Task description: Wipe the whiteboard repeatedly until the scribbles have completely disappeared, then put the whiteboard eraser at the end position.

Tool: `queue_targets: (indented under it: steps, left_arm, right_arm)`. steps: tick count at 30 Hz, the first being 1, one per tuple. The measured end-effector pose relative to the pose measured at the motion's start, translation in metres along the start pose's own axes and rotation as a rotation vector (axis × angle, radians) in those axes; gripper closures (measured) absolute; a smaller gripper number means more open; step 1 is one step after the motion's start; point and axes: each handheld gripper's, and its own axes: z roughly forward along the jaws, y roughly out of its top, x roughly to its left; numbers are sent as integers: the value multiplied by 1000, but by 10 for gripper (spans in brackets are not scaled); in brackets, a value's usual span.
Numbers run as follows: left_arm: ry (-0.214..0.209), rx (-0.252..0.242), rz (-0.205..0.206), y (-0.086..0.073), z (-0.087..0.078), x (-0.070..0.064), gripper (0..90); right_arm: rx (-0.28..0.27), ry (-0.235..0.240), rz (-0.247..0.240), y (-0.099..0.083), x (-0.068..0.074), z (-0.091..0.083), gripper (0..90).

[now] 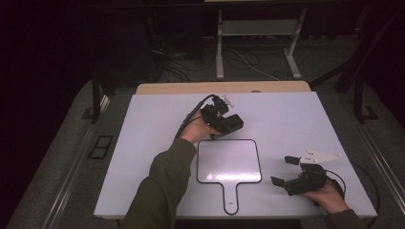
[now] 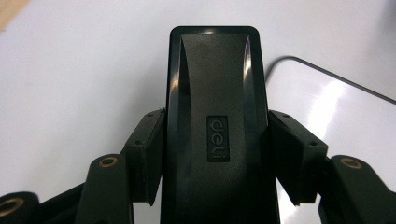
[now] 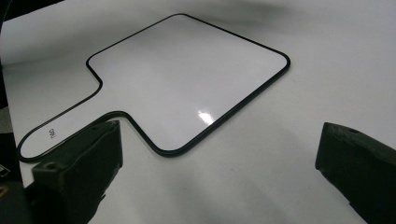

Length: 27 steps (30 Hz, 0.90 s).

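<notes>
1. Clamped between the jaws of the left gripper (image 2: 212,154), a black whiteboard eraser (image 2: 215,116) is sitting squarely, pads pressing its long sides.
2. Judging by its moulded shell, the eraser is behaving as light, rigid and glossy; gripping mid-length on the flat flanks is looking soundest against slipping.
3. Just beyond the eraser's far end, a paddle-shaped whiteboard (image 1: 229,162) is lying flat on the table (image 1: 296,119).
4. Right gripper (image 1: 289,170) is resting beside the board's handle side, jaws standing wide apart, holding nothing.
</notes>
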Motion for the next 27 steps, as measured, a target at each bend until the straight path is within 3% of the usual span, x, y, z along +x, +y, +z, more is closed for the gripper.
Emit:
queue_targets:
  steps: [10, 17, 27]
  left_arm:
    - [45, 15, -26, 11, 12, 23, 392]
    - [60, -8, -77, 13, 30, 37, 391]
    - [58, 30, -121, 7, 58, 45, 391]
  right_arm:
    - [-6, 6, 2, 0, -1, 1, 0]
    - [-3, 11, 3, 0, 0, 1, 0]
    - [-6, 13, 4, 0, 0, 0, 0]
